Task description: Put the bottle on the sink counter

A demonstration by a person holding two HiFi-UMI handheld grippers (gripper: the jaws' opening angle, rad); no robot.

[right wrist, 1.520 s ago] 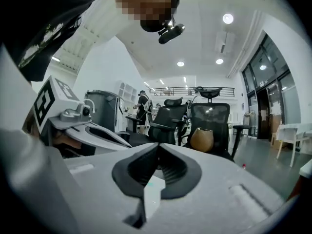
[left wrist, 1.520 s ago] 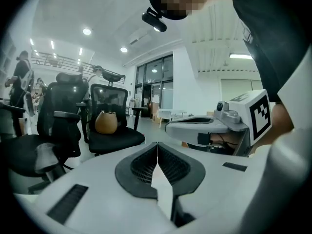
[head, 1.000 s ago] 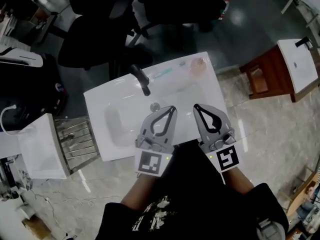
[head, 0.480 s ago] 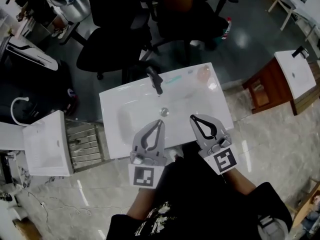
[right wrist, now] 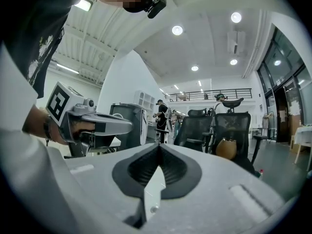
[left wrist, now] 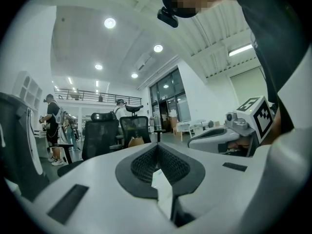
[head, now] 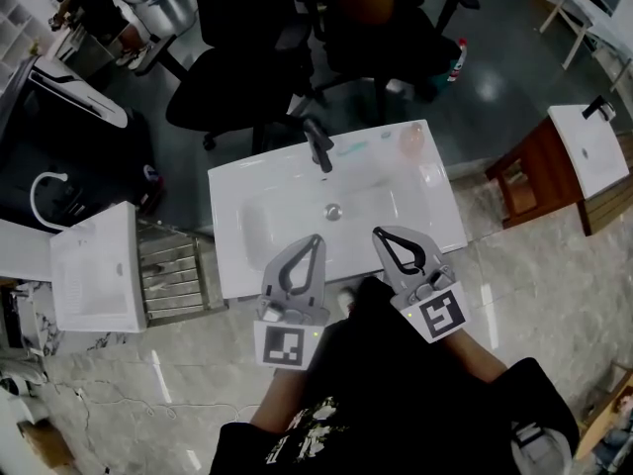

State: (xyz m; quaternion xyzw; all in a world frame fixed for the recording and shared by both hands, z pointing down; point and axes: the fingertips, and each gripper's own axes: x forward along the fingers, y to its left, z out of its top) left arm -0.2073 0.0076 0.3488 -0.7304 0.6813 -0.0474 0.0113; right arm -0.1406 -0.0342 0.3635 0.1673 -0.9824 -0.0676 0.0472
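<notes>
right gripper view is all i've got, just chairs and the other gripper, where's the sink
Observer: The head view shows it. The white sink counter lies right below, and the right gripper has its tips over the front part.
Operator: anything sitting on it
Observer: A pinkish item stands at the back right corner, to the right of the black faucet. It is too blurred to say whether it is the bottle.
Operator: is the left one carrying something
Observer: No. In the left gripper view, the left gripper has its jaws together with nothing between them.
</notes>
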